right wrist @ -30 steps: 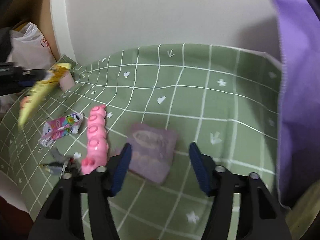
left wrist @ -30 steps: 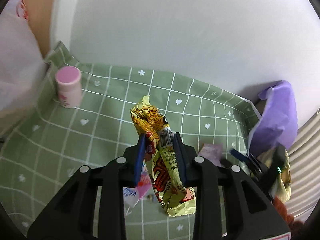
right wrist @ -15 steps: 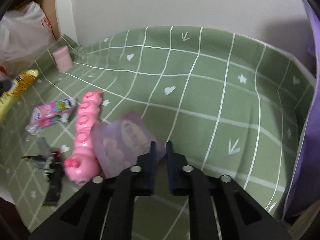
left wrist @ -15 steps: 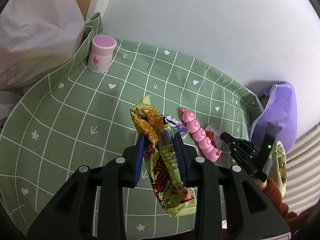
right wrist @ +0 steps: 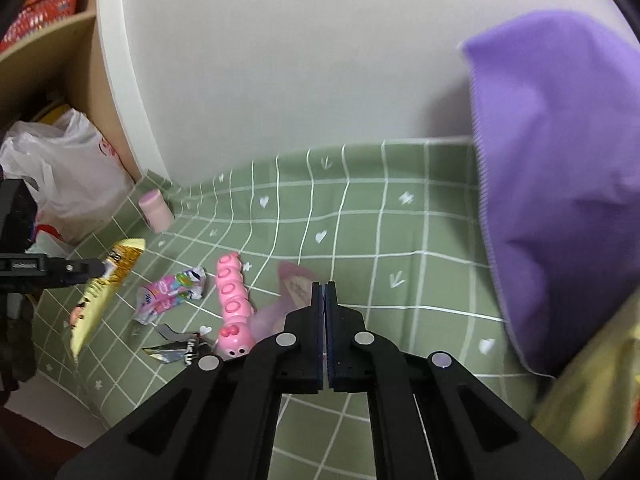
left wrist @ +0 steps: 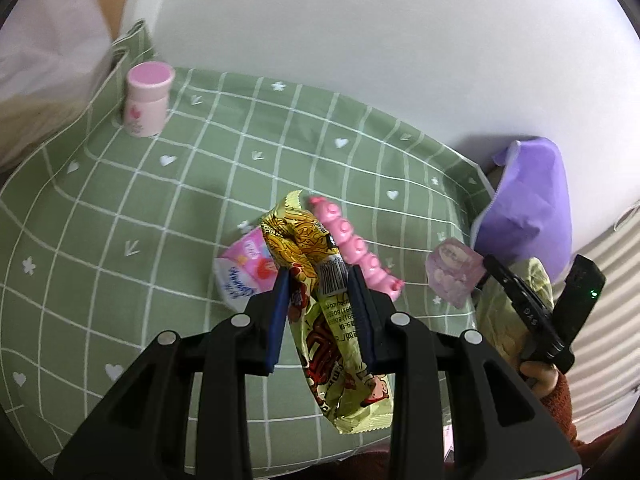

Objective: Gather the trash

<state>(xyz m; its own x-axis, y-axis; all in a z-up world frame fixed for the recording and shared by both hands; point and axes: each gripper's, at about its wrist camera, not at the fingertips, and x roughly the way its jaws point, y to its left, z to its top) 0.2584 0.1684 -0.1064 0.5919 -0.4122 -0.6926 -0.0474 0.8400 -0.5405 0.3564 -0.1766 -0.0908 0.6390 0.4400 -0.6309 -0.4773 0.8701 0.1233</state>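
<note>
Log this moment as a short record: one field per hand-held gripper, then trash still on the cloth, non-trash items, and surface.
left hand-held gripper: shut on yellow snack wrapper, held above the cloth
right hand-held gripper: shut on pale purple packet, lifted at its corner
trash still on the cloth: pink printed wrapper; torn silver wrapper
non-trash items: pink caterpillar toy; pink-lidded bottle
surface: green checked cloth
nearby: white plastic bag, left of the cloth

Left gripper [left wrist: 320,280]: matte black frame, two angled struts per side, silver round rivets at the joints, blue pads lining the jaws' inner faces. Right gripper [right wrist: 324,286]: same black build, silver rivets, blue pads; rear unit carries a green indicator light. Rust-red fuzzy sleeve [left wrist: 560,404] behind it, skin at the cuff.
</note>
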